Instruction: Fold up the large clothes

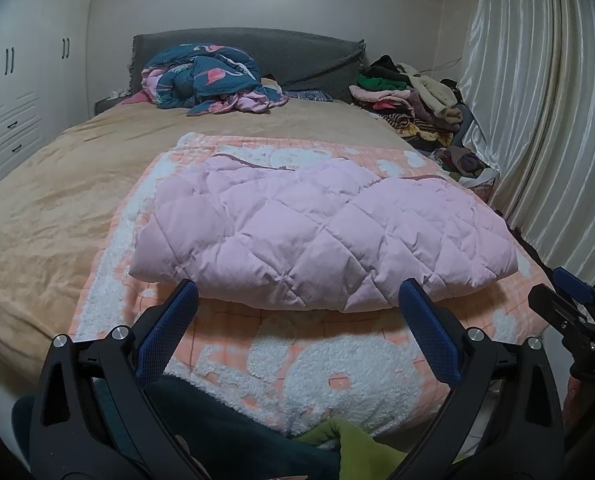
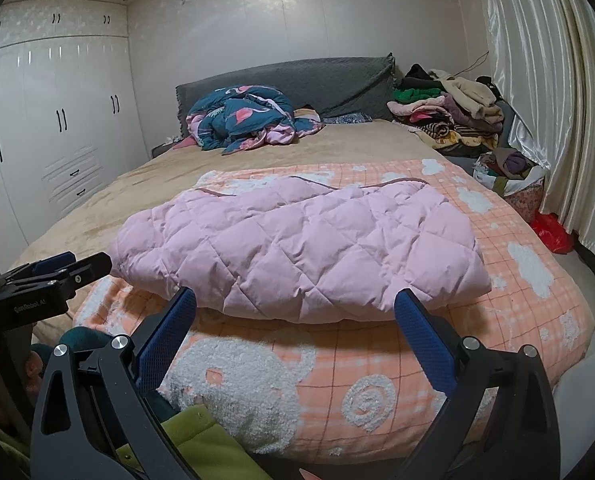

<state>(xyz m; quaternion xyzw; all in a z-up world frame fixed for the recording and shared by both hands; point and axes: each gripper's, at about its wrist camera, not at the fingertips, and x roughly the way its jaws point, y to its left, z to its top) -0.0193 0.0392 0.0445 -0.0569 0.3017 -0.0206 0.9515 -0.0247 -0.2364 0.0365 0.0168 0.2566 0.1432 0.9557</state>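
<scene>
A pink quilted coat [image 1: 317, 232] [image 2: 297, 244] lies folded into a wide flat bundle on an orange checked blanket with white fleecy shapes [image 1: 325, 364] [image 2: 377, 376], near the foot of the bed. My left gripper [image 1: 299, 294] hovers open just in front of the coat's near edge, nothing between its blue pads. My right gripper [image 2: 295, 302] is open the same way, close to the near edge and holding nothing. Each gripper shows at the side of the other's view: the right one [image 1: 569, 304], the left one [image 2: 61, 270].
A tan sheet [image 1: 53, 200] covers the bed. A crumpled teal and pink duvet [image 1: 213, 80] lies by the grey headboard. A pile of clothes [image 1: 413, 100] and a basket [image 2: 513, 176] stand at the right by the curtain [image 1: 537, 120]. White wardrobes [image 2: 57, 128] line the left. Green fabric [image 2: 201, 448] lies below.
</scene>
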